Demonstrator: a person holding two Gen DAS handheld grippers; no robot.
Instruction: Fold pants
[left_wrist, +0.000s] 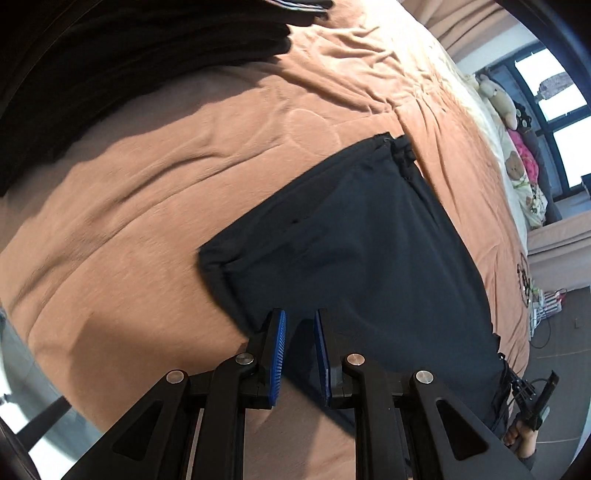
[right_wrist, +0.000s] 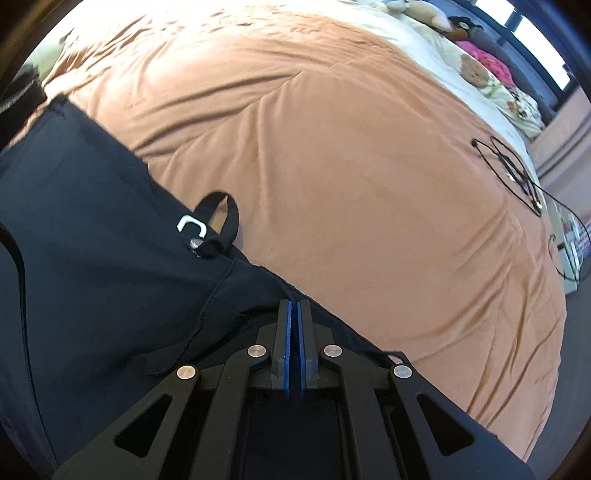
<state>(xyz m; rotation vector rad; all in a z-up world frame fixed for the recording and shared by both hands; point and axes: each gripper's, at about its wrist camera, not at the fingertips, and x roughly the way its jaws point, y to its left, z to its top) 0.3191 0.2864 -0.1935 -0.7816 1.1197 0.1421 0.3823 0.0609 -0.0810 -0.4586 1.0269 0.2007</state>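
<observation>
Two ribbed blue-padded grippers: your left gripper (left_wrist: 299, 325) hangs slightly parted, grasping nothing, over smooth dark pants (left_wrist: 369, 236); your right gripper (right_wrist: 294, 314) is clenched above their edge on the soft tan blanket (right_wrist: 351, 177).

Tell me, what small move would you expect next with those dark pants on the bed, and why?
Probably bring the left gripper down onto the pants' near edge and close it: its pads stand apart with nothing between them, while the right gripper is already shut at the other edge.

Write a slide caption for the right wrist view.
Right gripper shut at the edge of dark pants lying on an orange bedspread.
</observation>
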